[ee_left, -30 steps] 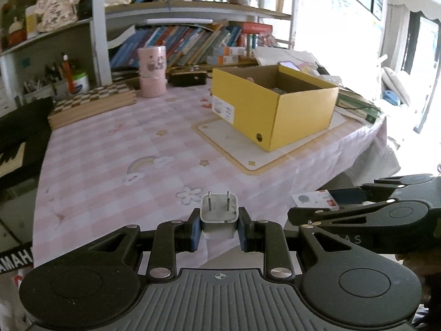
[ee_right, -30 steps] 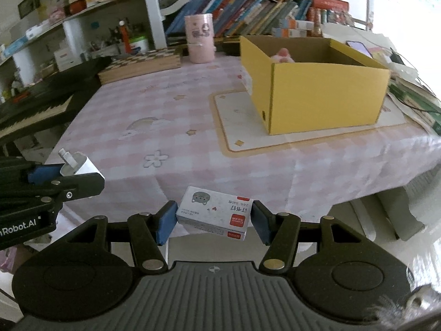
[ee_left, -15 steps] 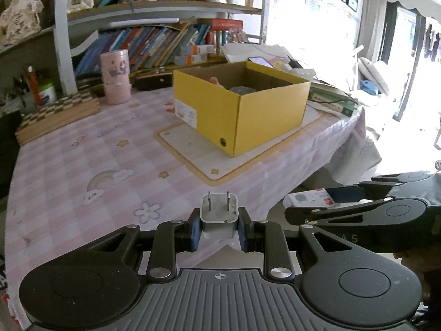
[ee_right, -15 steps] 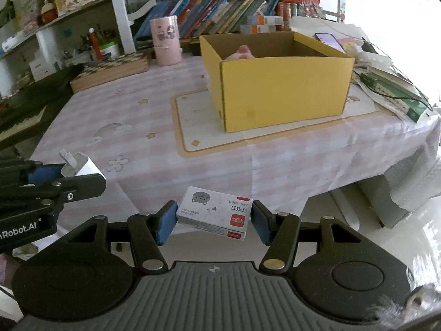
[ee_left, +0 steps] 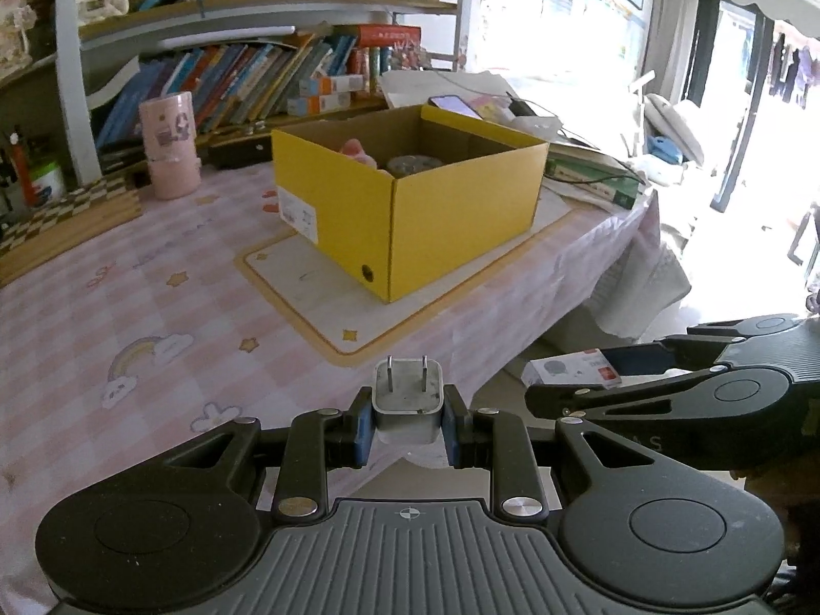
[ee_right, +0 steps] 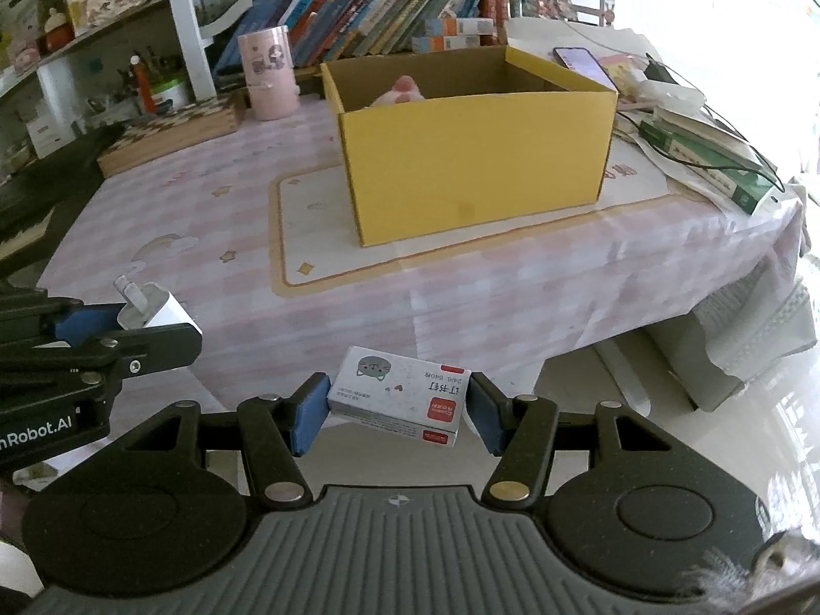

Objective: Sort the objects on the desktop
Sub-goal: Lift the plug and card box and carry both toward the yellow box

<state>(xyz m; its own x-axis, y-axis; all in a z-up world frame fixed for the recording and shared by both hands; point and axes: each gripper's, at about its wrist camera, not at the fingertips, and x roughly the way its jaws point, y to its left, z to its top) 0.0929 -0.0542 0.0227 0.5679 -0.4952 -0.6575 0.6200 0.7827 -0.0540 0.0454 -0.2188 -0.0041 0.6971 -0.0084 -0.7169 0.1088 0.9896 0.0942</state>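
Observation:
My left gripper (ee_left: 407,423) is shut on a white plug charger (ee_left: 408,400), prongs pointing forward, held above the table's near edge. My right gripper (ee_right: 397,410) is shut on a small white staples box (ee_right: 402,394) with a cat picture, held off the table's front edge. The charger also shows in the right wrist view (ee_right: 154,310), and the staples box in the left wrist view (ee_left: 571,369). An open yellow cardboard box (ee_left: 410,205) stands on a cream mat (ee_left: 318,287) ahead of both grippers; a pink toy (ee_left: 359,151) and a round tin lie inside it.
The table has a pink checked cloth (ee_left: 128,307). A pink cylinder holder (ee_left: 171,146) and a chessboard box (ee_left: 72,212) stand at the back left. A bookshelf (ee_left: 256,77) lines the back. Green books and cables (ee_right: 712,154) lie right of the box.
Both grippers have swung to the right with their loads, so the yellow box now sits nearer the middle of both views. Both grips are unchanged.

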